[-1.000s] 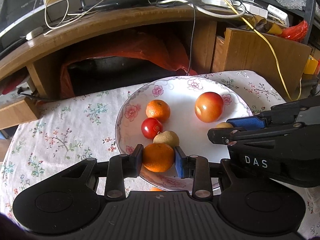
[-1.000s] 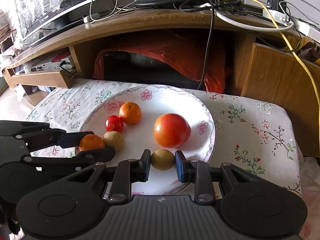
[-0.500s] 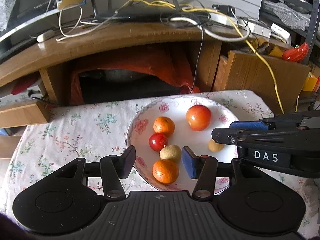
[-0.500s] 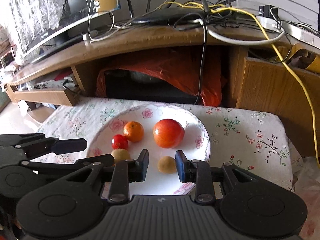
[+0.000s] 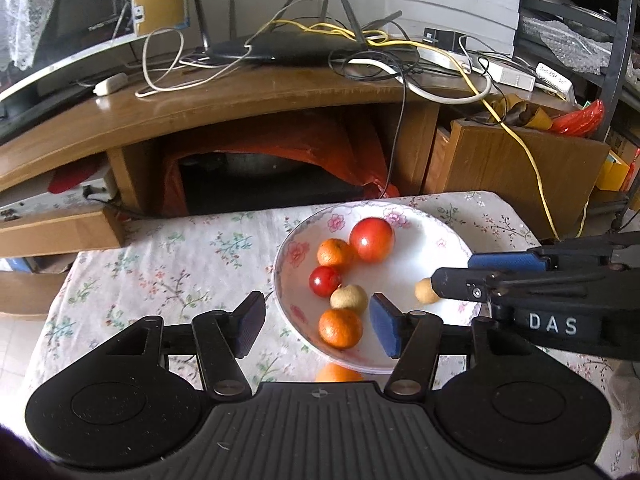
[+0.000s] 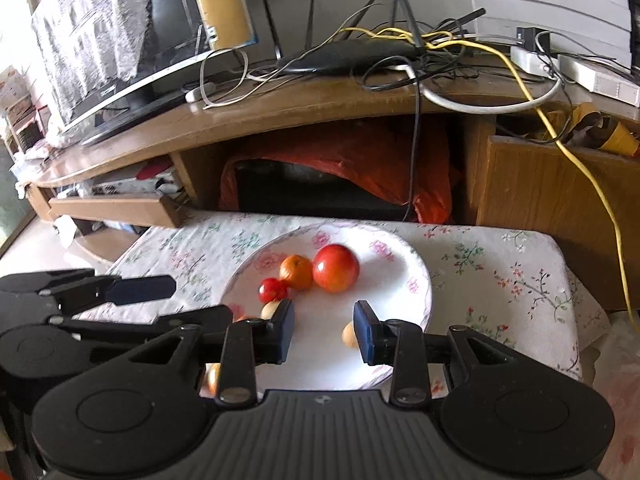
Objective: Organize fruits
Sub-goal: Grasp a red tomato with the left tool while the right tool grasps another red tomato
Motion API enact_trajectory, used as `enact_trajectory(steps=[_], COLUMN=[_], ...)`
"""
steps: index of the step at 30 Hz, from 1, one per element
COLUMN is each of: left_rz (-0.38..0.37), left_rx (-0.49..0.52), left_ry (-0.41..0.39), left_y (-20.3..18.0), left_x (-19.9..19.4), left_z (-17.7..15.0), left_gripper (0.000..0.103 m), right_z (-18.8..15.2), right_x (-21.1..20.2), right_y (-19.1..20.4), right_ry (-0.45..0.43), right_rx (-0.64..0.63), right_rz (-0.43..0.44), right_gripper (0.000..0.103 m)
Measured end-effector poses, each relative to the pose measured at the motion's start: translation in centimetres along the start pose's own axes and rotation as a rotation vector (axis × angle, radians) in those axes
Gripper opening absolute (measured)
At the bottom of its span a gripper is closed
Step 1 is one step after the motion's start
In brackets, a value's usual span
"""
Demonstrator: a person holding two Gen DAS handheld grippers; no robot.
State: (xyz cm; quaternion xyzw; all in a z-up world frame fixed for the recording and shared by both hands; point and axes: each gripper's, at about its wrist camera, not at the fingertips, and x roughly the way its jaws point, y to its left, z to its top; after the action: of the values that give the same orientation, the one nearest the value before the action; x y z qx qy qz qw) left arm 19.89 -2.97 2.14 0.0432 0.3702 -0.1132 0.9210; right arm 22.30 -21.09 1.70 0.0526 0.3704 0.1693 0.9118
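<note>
A flowered white plate (image 5: 448, 240) (image 6: 416, 280) holds a big red apple (image 5: 372, 239) (image 6: 335, 268), a mandarin (image 5: 334, 252), a small red tomato (image 5: 325, 281), a tan fruit (image 5: 349, 298), an orange (image 5: 340, 328) and a second tan fruit (image 5: 424, 290) (image 6: 349, 335). My left gripper (image 5: 318, 330) hovers above the plate's near rim, its jaws opening; the orange lies below them, untouched. My right gripper (image 6: 324, 330) (image 5: 456, 272) hangs over the plate's right side, jaws opening, nothing between the pads. The second tan fruit rests on the plate beside its right finger.
The plate sits on a small table with a floral cloth (image 5: 168, 272). Another orange (image 5: 338, 374) lies off the plate, partly hidden under my left gripper. A wooden TV stand (image 5: 240, 104) with a router and tangled cables rises behind the table. A wooden box (image 5: 520, 176) stands at the back right.
The left jaws let go of the orange and the right jaws let go of the tan fruit; both fruits now lie on the plate. Both grippers rose and drew back.
</note>
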Motion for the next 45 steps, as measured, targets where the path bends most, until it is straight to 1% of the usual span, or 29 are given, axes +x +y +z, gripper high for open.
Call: enact_trajectory(steps=[8, 17, 24, 30, 37, 41, 43, 45], left_rz=[0.006, 0.011, 0.026, 0.026, 0.016, 0.018, 0.019, 0.016], left_rx=[-0.015, -0.063, -0.087, -0.114, -0.125, -0.13, -0.13, -0.127], left_ry=[0.014, 0.04, 0.075, 0.082, 0.094, 0.11, 0.119, 0.129], left_y=[0.8, 2.1, 2.9, 4.1, 4.6, 4.9, 4.8, 4.6], left_x=[-2.0, -4.0, -4.3, -4.4, -4.3, -3.7, -3.4, -3.1], left_z=[-1.6, -3.6, -4.8, -5.2, -5.6, -5.9, -6.0, -6.2], left_gripper=[0.066, 0.067, 0.067, 0.068, 0.069, 0.069, 0.069, 0.069], right_z=[-1.5, -3.6, -5.4, -6.1, -6.9, -7.1, -7.2, -7.3], right_x=[-1.1, -1.8, -0.4, 0.8, 2.5, 3.3, 3.5, 3.4], right_y=[1.9, 3.8, 5.3, 6.4, 7.5, 7.9, 8.1, 8.3], right_ry=[0.021, 0.057, 0.125, 0.154, 0.174, 0.166, 0.16, 0.16], right_rx=[-0.025, -0.045, -0.083, -0.113, -0.163, -0.186, -0.202, -0.215], right_rz=[0.022, 0.046, 0.054, 0.076, 0.09, 0.089, 0.082, 0.083], right_gripper=[0.033, 0.034, 0.034, 0.034, 0.034, 0.034, 0.03, 0.03])
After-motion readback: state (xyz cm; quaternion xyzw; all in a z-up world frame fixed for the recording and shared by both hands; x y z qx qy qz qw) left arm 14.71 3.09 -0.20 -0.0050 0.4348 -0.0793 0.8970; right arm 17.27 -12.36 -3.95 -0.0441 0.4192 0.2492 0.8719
